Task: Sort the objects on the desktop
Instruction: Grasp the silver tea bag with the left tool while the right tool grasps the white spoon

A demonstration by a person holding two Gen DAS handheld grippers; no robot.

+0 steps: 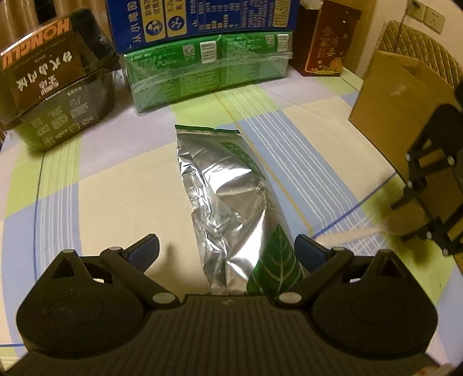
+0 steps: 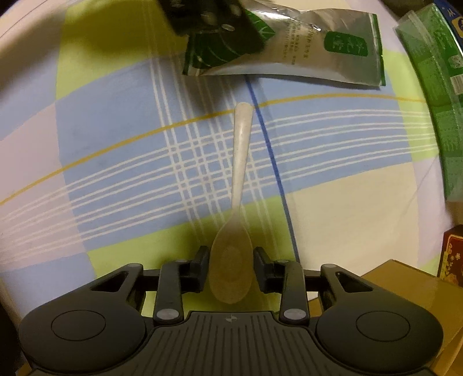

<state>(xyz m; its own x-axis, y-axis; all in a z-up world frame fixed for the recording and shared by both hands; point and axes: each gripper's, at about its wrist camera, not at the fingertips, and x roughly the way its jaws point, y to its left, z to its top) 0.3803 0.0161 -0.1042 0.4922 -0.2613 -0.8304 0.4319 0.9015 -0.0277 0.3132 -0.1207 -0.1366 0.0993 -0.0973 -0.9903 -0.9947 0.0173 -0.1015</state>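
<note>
A silver foil pouch with green leaf print lies flat on the checked tablecloth, its near end between the wide-open fingers of my left gripper. It also shows in the right wrist view, with the left gripper over its end. My right gripper is shut on the bowl of a pale plastic spoon, whose handle points away, above the cloth. The right gripper shows in the left wrist view beside an open cardboard box.
At the back stand a black HONGLU box, a green wrapped pack under a blue carton, and a dark red box. The cardboard box lies under the right gripper's right side.
</note>
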